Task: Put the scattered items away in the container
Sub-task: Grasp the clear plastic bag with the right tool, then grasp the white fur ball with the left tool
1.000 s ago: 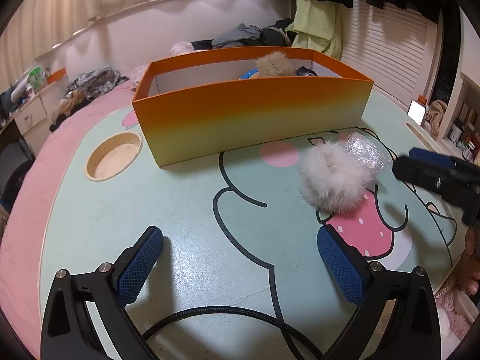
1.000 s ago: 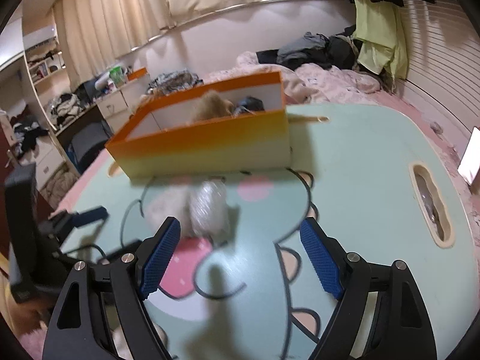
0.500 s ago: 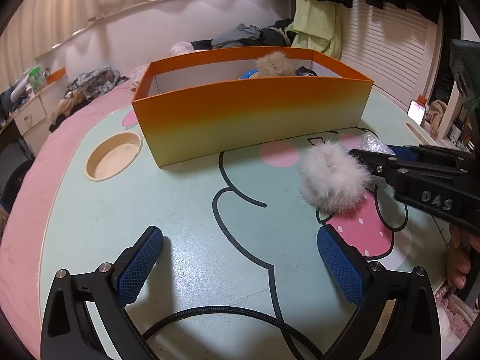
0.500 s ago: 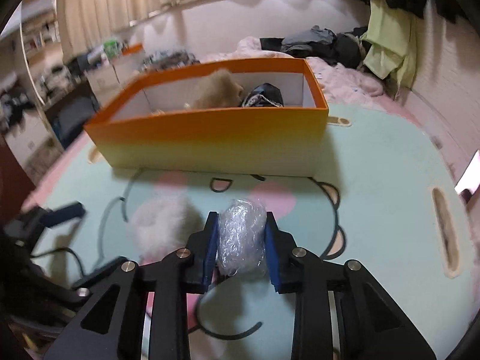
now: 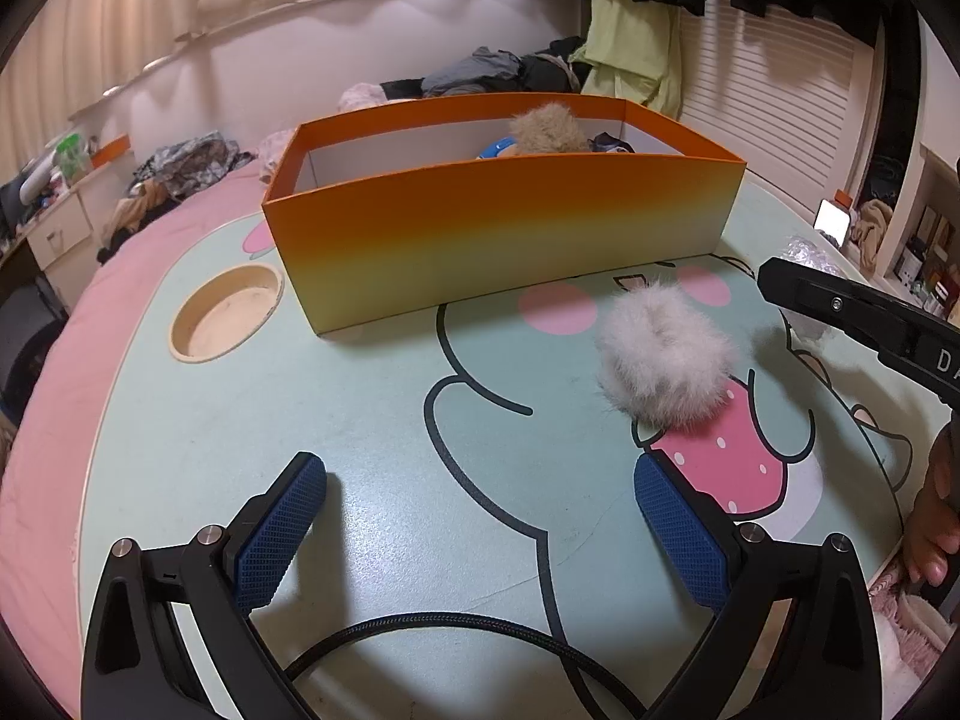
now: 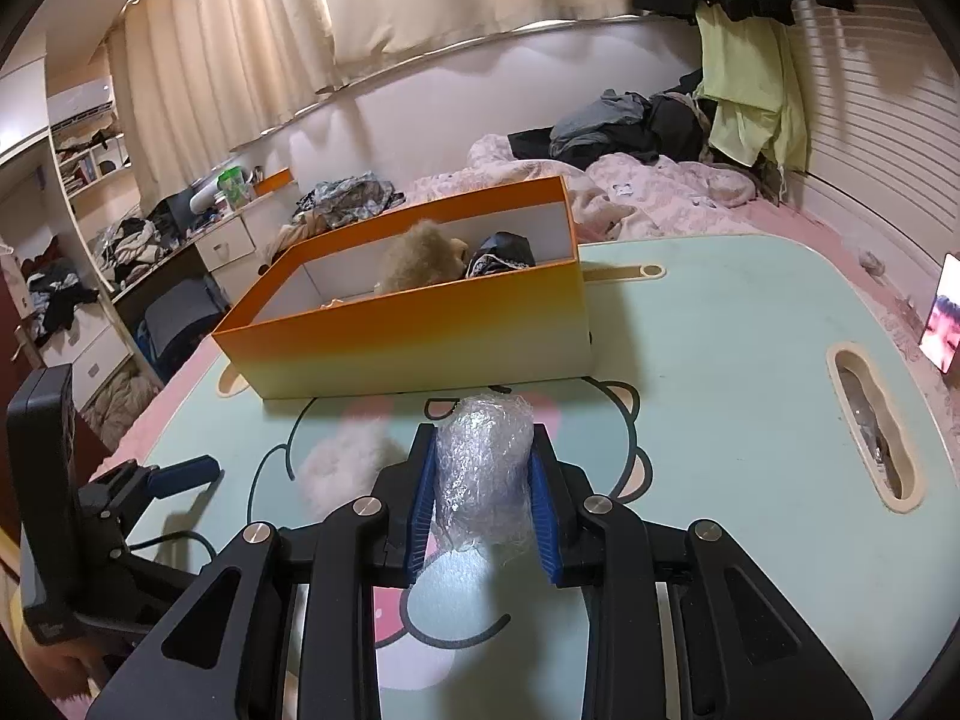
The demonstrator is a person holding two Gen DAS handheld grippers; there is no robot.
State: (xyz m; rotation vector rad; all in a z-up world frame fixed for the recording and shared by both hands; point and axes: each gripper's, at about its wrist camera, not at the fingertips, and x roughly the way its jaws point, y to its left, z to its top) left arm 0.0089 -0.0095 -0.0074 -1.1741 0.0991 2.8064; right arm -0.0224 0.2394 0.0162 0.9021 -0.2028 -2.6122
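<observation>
An orange box (image 5: pixel 498 228) stands on the table's far side; it also shows in the right wrist view (image 6: pixel 420 336). It holds a tan plush (image 6: pixel 420 261) and a dark item (image 6: pixel 501 252). A white fluffy ball (image 5: pixel 666 357) lies on the table in front of the box, ahead and right of my open, empty left gripper (image 5: pixel 480 534). My right gripper (image 6: pixel 483 498) is shut on a clear bubble-wrap wad (image 6: pixel 483 468), lifted above the table short of the box. The fluffy ball (image 6: pixel 345 462) lies left of it.
The table (image 5: pixel 300 420) has a cartoon print, a round cup recess (image 5: pixel 225 315) left of the box and an oblong recess (image 6: pixel 873 426) at the right. A phone (image 6: pixel 945 324) stands at the right edge. Bedding and clothes lie behind.
My right gripper closed on the bubble-wrap wad and lifted it off the table. The left gripper and the fluffy ball have not moved.
</observation>
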